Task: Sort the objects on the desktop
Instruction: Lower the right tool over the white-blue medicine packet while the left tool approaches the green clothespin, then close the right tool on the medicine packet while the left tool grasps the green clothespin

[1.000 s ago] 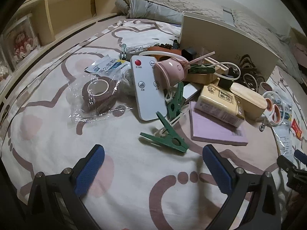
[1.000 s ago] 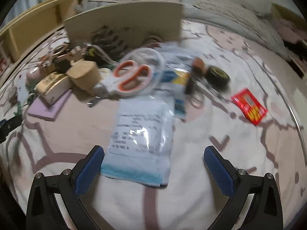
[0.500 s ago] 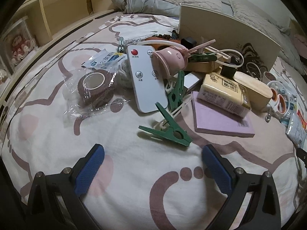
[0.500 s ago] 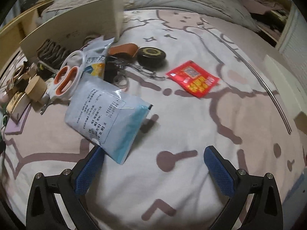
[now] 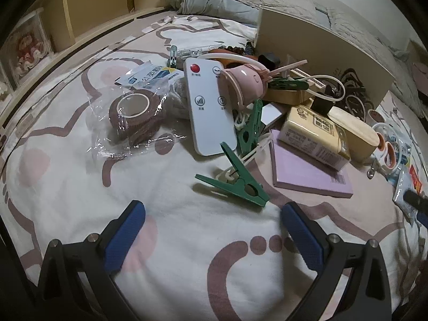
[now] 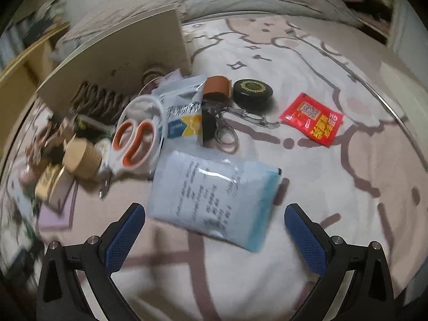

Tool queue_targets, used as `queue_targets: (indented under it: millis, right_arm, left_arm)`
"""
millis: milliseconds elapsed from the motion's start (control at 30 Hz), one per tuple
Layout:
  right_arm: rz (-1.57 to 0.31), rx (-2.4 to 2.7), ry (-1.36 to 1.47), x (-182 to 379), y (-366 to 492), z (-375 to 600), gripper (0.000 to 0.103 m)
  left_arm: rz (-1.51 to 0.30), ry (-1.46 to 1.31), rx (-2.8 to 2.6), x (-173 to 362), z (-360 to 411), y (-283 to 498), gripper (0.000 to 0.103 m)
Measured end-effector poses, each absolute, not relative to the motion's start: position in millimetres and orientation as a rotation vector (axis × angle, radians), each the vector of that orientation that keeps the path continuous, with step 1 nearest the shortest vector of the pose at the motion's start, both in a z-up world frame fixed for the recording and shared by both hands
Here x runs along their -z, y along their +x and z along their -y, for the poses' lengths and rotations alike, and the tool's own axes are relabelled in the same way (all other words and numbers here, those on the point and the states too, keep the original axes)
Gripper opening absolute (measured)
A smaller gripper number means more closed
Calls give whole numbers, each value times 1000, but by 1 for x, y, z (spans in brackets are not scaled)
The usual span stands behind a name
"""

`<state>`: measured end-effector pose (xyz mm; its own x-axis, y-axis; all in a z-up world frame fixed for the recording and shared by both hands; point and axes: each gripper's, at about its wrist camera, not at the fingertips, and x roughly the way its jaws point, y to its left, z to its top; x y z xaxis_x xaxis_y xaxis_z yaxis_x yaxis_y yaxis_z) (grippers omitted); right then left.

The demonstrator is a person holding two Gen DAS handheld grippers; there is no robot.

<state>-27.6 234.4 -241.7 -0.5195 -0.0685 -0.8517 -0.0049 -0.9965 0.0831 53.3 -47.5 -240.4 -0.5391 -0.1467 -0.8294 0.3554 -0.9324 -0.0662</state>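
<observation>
Ahead of your left claw (image 5: 212,230) a clothespin (image 5: 235,180) lay on the bed (image 5: 174,240), just before the remote (image 5: 210,109). Left of the remote sat the wrapped tape roll (image 5: 133,113); right of it, a carton (image 5: 314,136) rested on a notepad (image 5: 307,171). Ahead of your right claw (image 6: 214,232) lay a flat pouch (image 6: 214,198), scissors (image 6: 135,141) behind-left, a sachet (image 6: 311,119) well apart to the right, a round tin (image 6: 252,91) behind.

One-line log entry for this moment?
left claw open, before green clip | right claw open, before blue packet | nothing held
</observation>
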Motion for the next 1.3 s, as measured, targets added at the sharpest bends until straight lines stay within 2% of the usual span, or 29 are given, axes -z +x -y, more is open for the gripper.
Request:
queue_targets:
  millis: [467, 667, 833, 1100, 1300]
  right_arm:
    - [57, 2801, 1548, 259, -37, -217, 103]
    - [81, 2783, 1556, 262, -38, -219, 103]
    - [80, 2764, 1541, 263, -35, -219, 103]
    - [56, 2743, 1487, 263, -28, -220, 103]
    - [62, 2752, 1451, 263, -22, -220, 103]
  left_arm:
    - [-308, 1243, 2501, 240, 44, 52, 101]
    - [-318, 1215, 2503, 236, 49, 54, 82]
    - [-314, 1211, 2510, 235, 51, 55, 75]
    - [-295, 1223, 2556, 233, 46, 55, 49]
    - [-319, 1237, 2587, 232, 44, 56, 34]
